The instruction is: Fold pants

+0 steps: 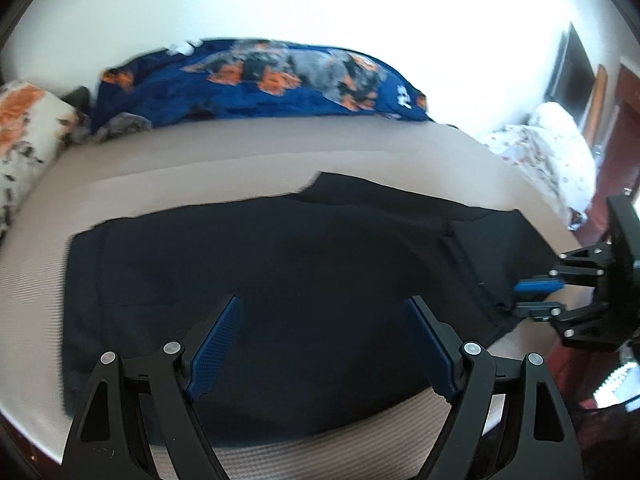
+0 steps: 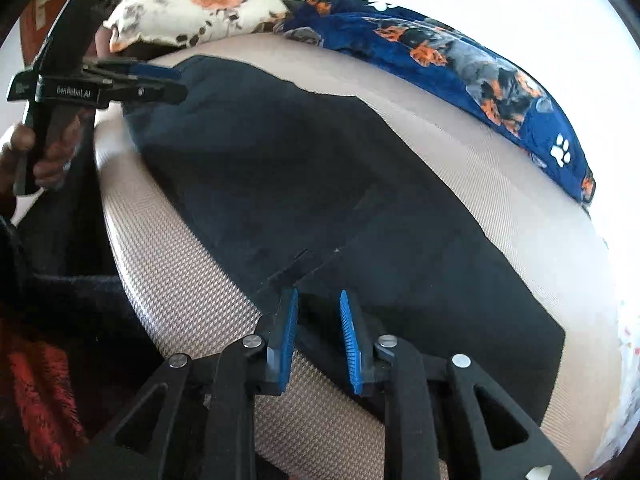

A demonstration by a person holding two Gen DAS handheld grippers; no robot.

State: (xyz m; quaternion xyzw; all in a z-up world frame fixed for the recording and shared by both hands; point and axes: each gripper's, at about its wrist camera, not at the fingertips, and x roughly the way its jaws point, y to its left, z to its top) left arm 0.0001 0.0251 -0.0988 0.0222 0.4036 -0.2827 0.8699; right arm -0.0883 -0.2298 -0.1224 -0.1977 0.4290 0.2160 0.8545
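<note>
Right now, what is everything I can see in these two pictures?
Dark navy pants: one, lying flat on the bed.
Beige textured bed cover: one, under the pants.
Blue fleece blanket with orange and grey print: one, bunched along the bed's far side by the wall.
White pillow with orange flowers: one, at one end of the bed.
White bedding with small red print: one, at the opposite end.
Left gripper: black, blue pads, open over the pants.
Right gripper: black, blue pads, open at the pants' edge.
</note>
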